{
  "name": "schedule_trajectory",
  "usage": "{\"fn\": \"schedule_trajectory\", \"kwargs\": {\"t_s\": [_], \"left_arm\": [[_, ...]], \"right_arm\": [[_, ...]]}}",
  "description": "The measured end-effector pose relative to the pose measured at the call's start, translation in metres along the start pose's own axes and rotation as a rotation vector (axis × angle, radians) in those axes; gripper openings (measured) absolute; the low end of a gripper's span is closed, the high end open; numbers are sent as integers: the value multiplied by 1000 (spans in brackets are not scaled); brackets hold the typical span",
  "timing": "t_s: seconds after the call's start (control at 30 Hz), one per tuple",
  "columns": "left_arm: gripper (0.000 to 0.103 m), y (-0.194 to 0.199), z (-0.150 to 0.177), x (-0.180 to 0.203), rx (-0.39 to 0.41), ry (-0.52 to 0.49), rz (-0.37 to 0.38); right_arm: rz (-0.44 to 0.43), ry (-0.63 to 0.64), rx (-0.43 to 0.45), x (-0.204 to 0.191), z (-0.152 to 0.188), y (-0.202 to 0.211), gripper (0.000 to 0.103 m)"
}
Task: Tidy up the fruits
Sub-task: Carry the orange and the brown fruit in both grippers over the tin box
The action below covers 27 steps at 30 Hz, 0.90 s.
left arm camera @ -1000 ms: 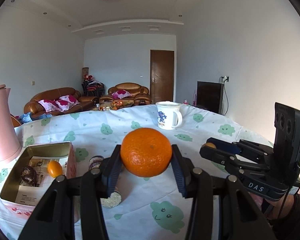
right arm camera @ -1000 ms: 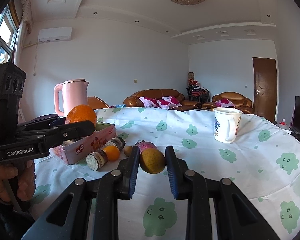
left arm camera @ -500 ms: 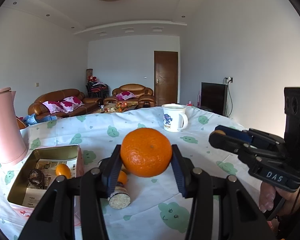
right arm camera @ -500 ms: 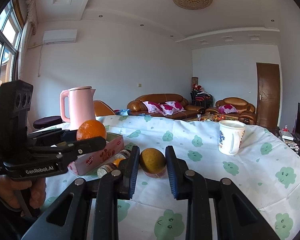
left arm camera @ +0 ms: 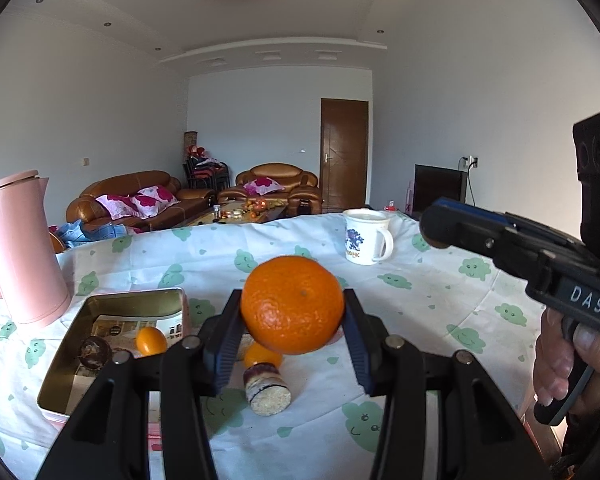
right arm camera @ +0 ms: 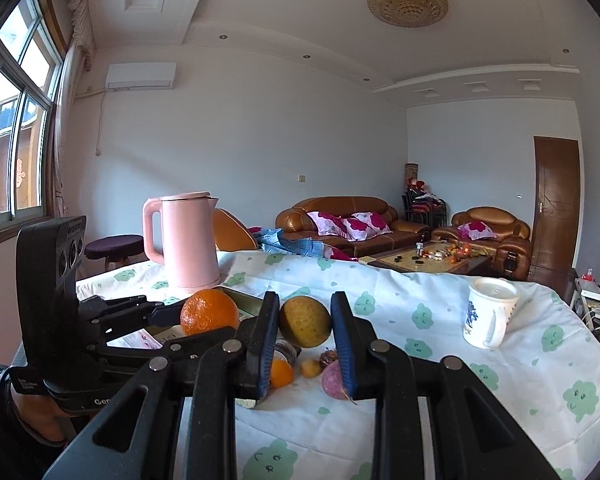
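My left gripper [left arm camera: 293, 312] is shut on a large orange [left arm camera: 293, 305] and holds it above the table, right of a gold tin box [left arm camera: 112, 336]. The box holds a small orange fruit [left arm camera: 151, 340] and a dark round fruit [left arm camera: 95, 352]. My right gripper [right arm camera: 305, 322] is shut on a yellow-green round fruit [right arm camera: 305, 321], raised over loose fruits: a small orange one [right arm camera: 281, 372], a tiny yellow one [right arm camera: 310, 368] and a pink one [right arm camera: 332, 380]. The left gripper with its orange [right arm camera: 209, 312] shows at the left of the right wrist view.
A pink kettle [left arm camera: 20, 248] stands behind the box at the left. A white mug [left arm camera: 366, 236] stands far right on the cloud-print tablecloth [left arm camera: 440, 320]. A small cut roll-shaped item [left arm camera: 266, 388] and a small orange fruit [left arm camera: 262, 356] lie under the left gripper.
Both grippers have risen higher above the table with their fruits held. The right gripper has lifted the yellow-green fruit off the pile.
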<state>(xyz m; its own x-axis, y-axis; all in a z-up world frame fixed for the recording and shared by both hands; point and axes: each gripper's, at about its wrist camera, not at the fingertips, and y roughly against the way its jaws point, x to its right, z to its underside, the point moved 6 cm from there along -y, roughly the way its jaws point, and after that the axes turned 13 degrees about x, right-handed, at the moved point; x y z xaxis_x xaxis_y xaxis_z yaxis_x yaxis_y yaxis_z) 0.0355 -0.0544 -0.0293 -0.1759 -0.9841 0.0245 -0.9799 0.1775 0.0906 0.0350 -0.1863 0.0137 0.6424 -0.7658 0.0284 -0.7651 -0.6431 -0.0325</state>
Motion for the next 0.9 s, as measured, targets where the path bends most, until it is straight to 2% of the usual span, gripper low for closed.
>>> {"fn": "schedule_trajectory", "kwargs": {"t_s": [0.43,0.9], "left_arm": [[49,0,1,-42,-28,29,-87],[49,-5,10,-93,-74,46,-201]], "right_arm": [[-69,20,-23,-25,-11,-42,28],[-139,1,-91,-48,4,-89,28]]}}
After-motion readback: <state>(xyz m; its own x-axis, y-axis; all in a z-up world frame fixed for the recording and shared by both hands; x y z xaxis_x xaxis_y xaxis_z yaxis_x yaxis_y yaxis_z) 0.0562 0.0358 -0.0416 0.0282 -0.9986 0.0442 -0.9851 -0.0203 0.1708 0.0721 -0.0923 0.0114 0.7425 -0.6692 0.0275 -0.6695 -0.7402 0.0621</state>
